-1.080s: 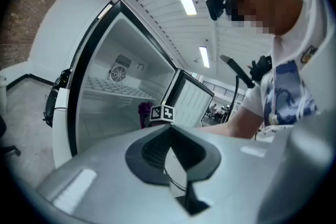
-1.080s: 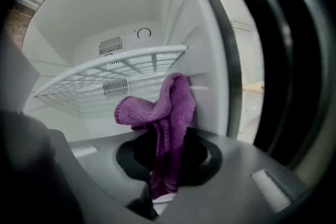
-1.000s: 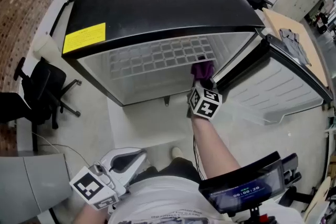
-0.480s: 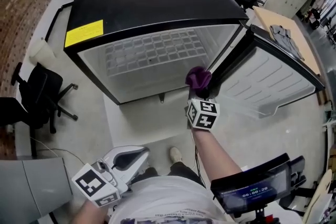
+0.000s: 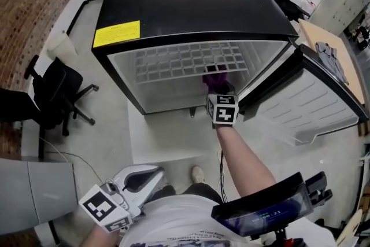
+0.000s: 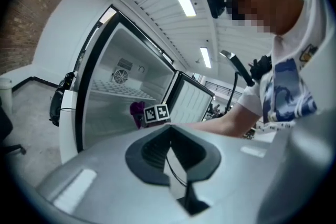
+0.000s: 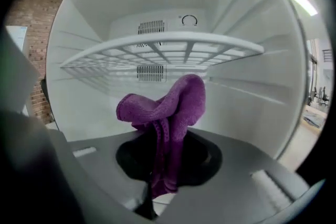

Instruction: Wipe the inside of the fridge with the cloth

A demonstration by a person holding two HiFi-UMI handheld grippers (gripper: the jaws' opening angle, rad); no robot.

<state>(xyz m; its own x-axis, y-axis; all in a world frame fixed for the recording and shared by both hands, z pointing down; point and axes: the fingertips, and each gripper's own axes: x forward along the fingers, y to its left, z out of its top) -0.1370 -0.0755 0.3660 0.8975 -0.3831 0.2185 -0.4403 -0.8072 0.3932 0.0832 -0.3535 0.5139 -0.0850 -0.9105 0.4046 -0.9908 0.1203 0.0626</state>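
Right gripper view: right tool (image 7: pixel 157 186) clamps purple cloth (image 7: pixel 167 105), bunched ahead inside fridge (image 7: pixel 252 97); left tool (image 6: pixel 176 176) closed.

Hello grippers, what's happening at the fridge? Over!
Right gripper shut on purple cloth, at the open fridge, below the shelf. Left gripper shut, empty, away from fridge. Nothing blocking.
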